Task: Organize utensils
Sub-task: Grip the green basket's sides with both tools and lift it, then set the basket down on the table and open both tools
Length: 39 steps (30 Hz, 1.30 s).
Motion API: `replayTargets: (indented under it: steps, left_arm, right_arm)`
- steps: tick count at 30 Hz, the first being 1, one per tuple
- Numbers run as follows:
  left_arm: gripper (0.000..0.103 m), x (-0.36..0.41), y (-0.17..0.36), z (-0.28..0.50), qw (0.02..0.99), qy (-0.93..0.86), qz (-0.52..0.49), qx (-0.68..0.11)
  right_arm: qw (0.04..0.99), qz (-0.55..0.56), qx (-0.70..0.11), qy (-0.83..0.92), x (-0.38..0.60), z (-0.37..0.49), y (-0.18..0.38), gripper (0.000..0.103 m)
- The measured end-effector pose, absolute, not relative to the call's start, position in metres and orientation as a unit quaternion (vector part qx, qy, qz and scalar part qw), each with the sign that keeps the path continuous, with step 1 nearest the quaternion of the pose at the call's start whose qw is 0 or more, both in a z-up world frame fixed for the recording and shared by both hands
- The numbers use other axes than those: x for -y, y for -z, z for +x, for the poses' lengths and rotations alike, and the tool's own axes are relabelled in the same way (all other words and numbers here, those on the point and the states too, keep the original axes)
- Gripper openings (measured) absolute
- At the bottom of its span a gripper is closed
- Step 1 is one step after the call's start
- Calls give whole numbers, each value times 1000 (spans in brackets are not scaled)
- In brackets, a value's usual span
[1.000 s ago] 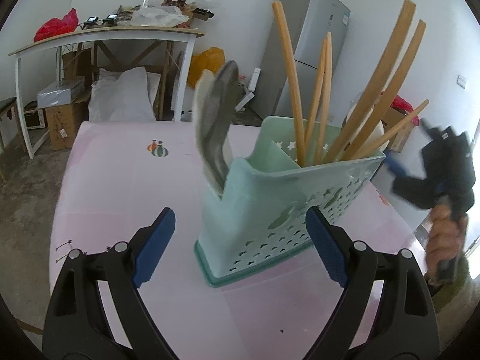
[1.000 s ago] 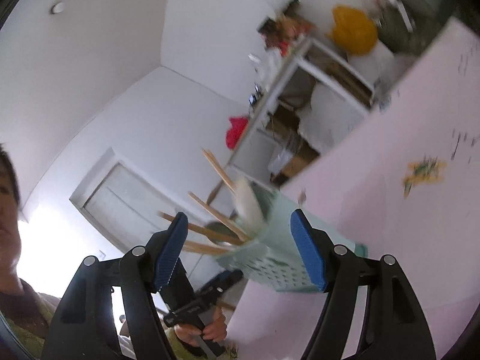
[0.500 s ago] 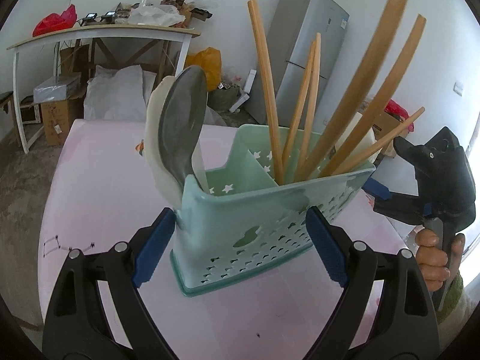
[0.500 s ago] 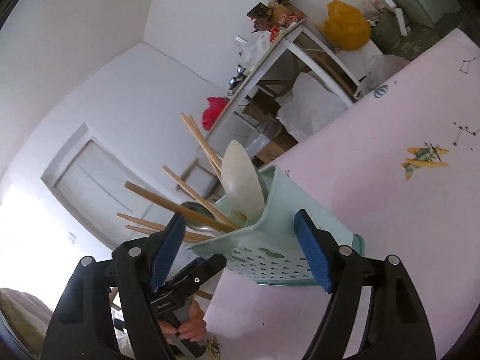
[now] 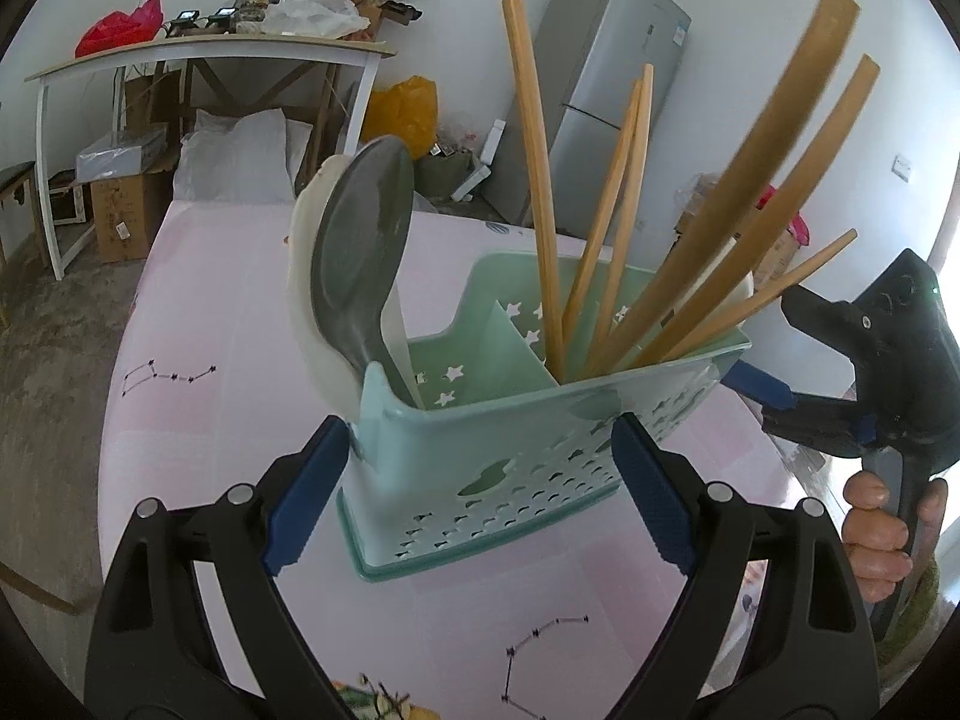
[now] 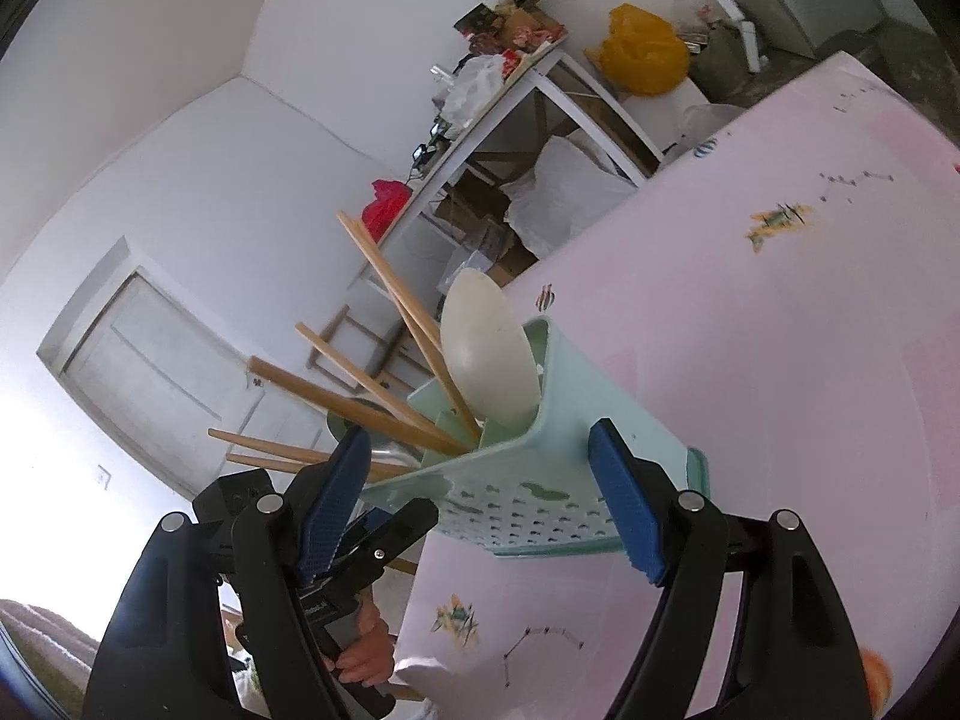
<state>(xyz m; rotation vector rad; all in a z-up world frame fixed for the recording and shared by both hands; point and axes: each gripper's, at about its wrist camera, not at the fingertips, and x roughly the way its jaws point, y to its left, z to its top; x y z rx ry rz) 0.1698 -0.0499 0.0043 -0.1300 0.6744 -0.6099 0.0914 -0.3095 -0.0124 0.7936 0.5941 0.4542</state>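
A mint-green perforated utensil caddy (image 5: 516,468) stands on the pink table (image 5: 210,420). Its left compartment holds a grey spoon (image 5: 360,264) and a white spoon (image 5: 306,312). Its right compartment holds several wooden chopsticks and handles (image 5: 534,180). My left gripper (image 5: 480,495) is open, its pads close in front of the caddy's near corner. In the right wrist view the caddy (image 6: 528,480) sits just beyond my open right gripper (image 6: 480,501), with the white spoon (image 6: 489,354) and the wooden sticks (image 6: 396,288) leaning left. A hand (image 5: 876,516) holds the right tool at the caddy's right end.
Behind the table stand a white trestle table (image 5: 210,48) piled with clutter, a grey fridge (image 5: 606,90), a yellow bag (image 5: 402,114) and cardboard boxes (image 5: 120,210). A white door (image 6: 150,360) shows in the right wrist view. The pink tabletop (image 6: 780,360) stretches away to the right.
Both grippers have come closer to the caddy, which looks larger in both views. The right wrist view has tipped down from the wall toward the table. Both stay open.
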Motion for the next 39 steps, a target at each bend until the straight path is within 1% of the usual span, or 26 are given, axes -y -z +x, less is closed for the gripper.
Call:
replayTargets:
  steps: [4,6,12,16,19,21,23,26,29,39]
  left_arm:
    - [85,46,-3,168,896,296,-77,-321]
    - [85,48,-2,166,899,291,-67,-322]
    - [86,31,-10,140,913,240,-49,-328]
    - [92,21,-13,113,925,161,-25,-344]
    - [94,19,-13,95,928,105,-7,-358]
    - [94,20,-13,85,930,74,5,-361]
    - [94,22,-14,80,930,45,20,-365]
    - [95,26,-15,75,927,12,45,-371]
    - [95,28,-20,64,932,-11,66,-356]
    - [95,18,-34,67,932,-71,66,-349]
  right_arm:
    - [833,396,-305,-236,297,86,24,74]
    - [851,363,-315,-212,288,82,22,74]
    - [893,283,-308,-167,282,43,-1,74]
    - [920,163,-352,-63,258,22,-5,74]
    - [924,53,-378,20,225,17,-1,79]
    - [922,24,-384,47,215,15,3,83]
    - [920,11,-385,65,208,12,6,87]
    - [921,1,-381,82,204,11,3,89]
    - [923,-12,-371,97,201,7,-2,91]
    - [926,-8,-356,123,213,2,-11,93]
